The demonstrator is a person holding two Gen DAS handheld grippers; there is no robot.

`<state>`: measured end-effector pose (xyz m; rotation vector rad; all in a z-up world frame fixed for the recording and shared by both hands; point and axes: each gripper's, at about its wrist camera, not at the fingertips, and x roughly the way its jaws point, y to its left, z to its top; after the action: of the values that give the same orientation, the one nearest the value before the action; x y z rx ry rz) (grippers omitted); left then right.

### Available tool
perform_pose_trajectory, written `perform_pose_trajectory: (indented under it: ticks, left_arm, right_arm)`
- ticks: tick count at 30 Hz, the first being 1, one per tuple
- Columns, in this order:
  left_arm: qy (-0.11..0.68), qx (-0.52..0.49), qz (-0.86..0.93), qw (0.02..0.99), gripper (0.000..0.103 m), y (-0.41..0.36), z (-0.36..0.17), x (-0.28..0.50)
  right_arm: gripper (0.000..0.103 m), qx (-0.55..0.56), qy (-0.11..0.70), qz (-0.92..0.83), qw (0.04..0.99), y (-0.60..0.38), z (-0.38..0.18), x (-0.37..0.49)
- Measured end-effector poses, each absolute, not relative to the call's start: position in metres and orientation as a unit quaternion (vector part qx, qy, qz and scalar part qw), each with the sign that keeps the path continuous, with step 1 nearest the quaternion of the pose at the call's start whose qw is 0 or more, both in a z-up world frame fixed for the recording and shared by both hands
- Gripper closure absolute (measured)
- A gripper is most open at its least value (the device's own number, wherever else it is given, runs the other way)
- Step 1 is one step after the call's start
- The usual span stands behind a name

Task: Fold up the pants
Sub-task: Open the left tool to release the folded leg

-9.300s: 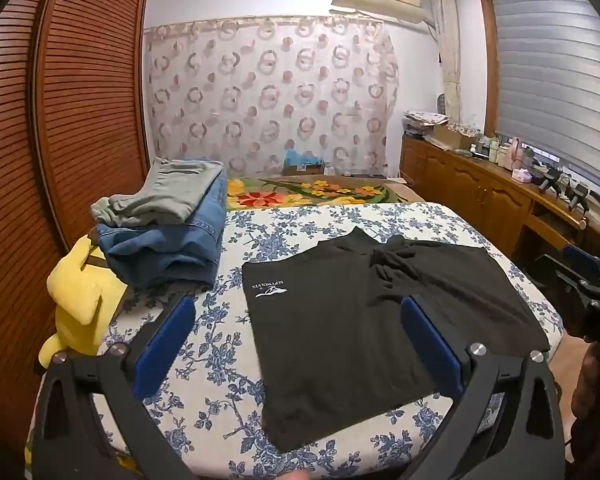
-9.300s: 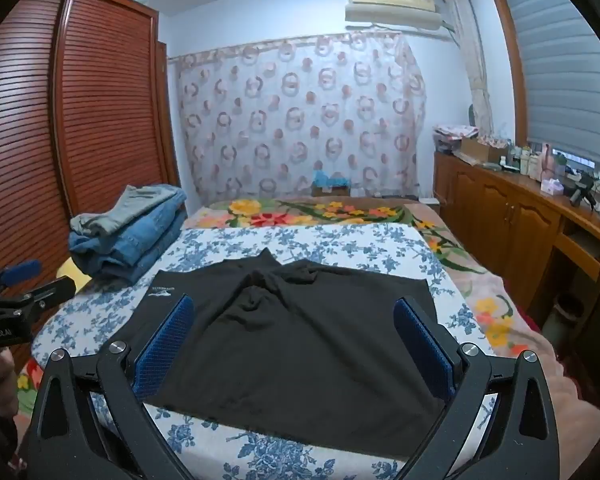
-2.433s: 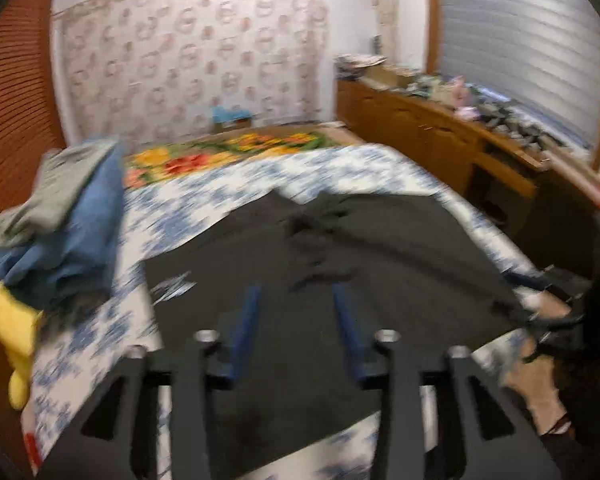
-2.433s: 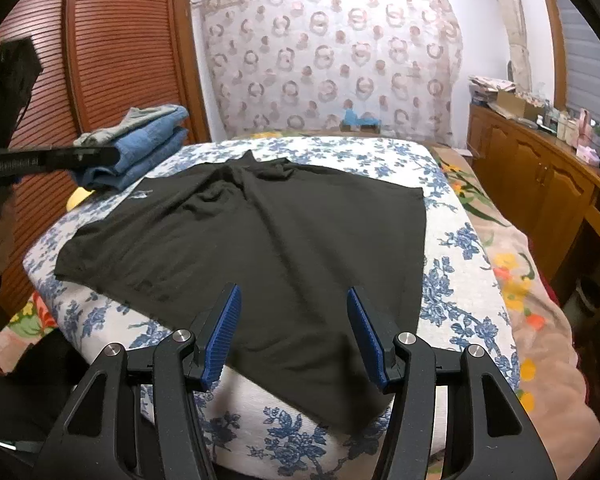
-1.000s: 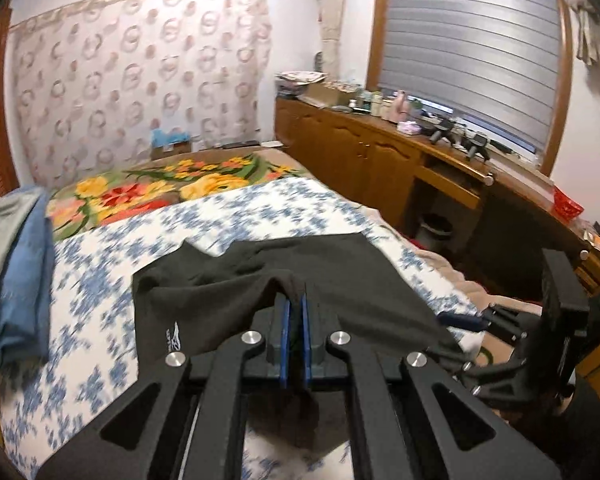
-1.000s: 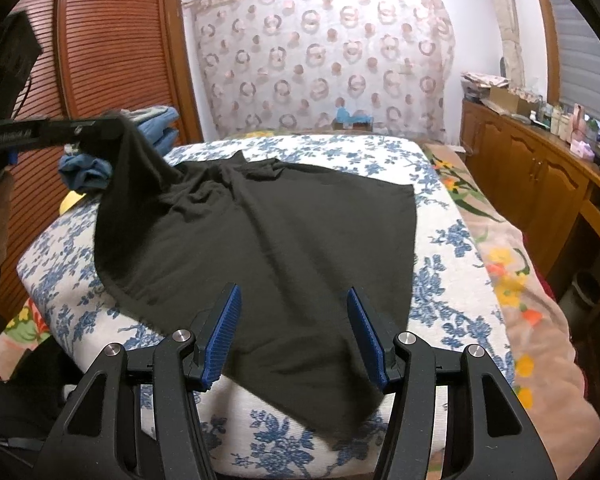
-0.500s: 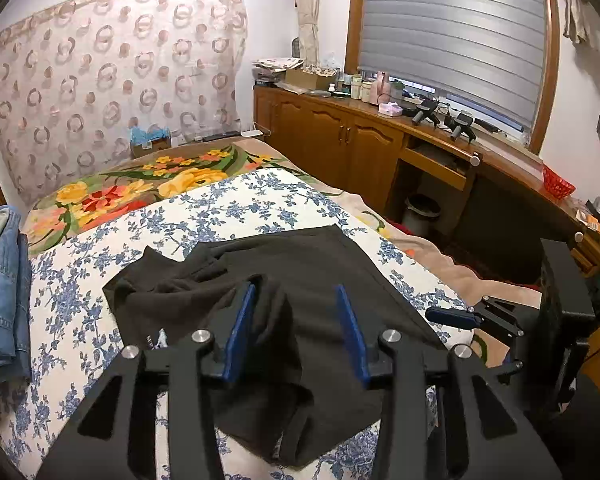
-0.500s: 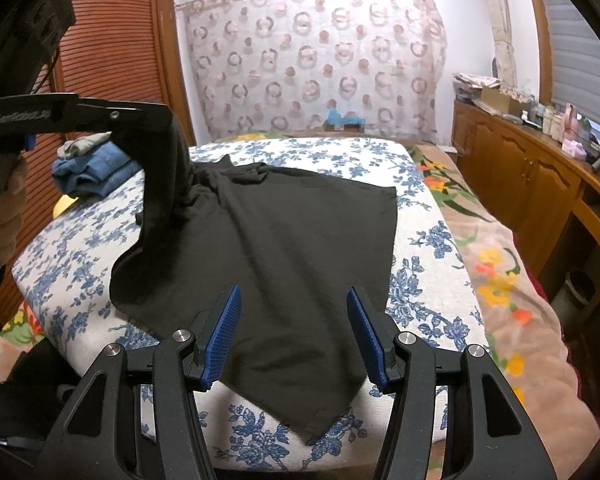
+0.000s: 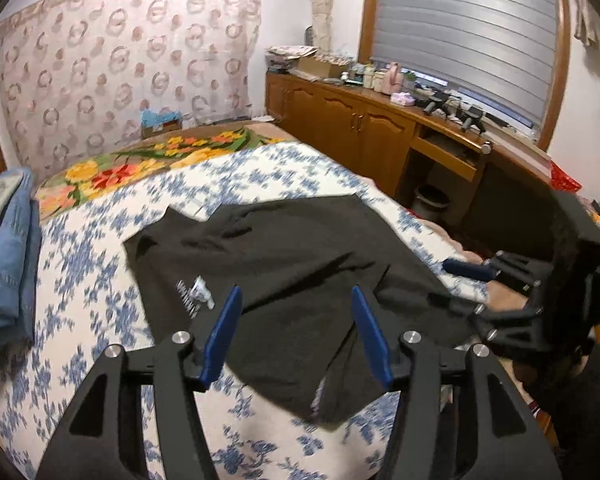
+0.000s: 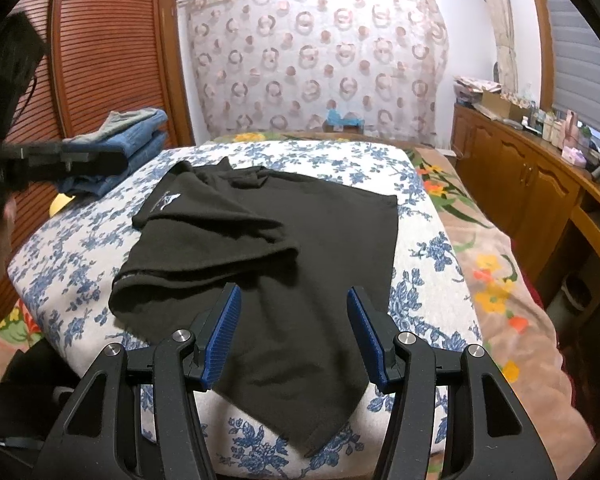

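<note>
Black shorts (image 9: 284, 276) lie on the blue-flowered bedspread (image 9: 80, 280) with one leg now thrown across the other, where a moment ago the left gripper (image 9: 296, 332) was pinching that leg; its blue pads now stand wide and empty, so the first fold looks done. The picture is blurred, and the right gripper's frame hides the shorts' right edge. From the right wrist, the right gripper (image 10: 294, 334) hangs wide over the shorts (image 10: 300, 264); the fold sits loose and rumpled, its hem overhanging the bed's edge, beside stacked jeans (image 10: 116, 152).
</note>
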<state>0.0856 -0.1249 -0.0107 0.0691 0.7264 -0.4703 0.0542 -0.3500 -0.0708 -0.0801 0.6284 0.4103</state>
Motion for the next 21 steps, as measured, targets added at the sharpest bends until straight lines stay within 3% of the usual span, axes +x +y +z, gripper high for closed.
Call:
perform_pose_trajectory:
  ticks: [4,21]
  left_arm:
    - [0.361,0.022,-0.215,0.907,0.046,-0.115,-0.027,0.087]
    - [0.394,0.014,-0.19,0.899,0.046,-0.108,-0.076,0.088]
  right_arm:
    - [0.062,-0.045,0.307,0.205,0.928,-0.346,-0.067,0.058]
    - [0.062,-0.036,0.343,0.203,0.917,-0.332,-0.063,0.102]
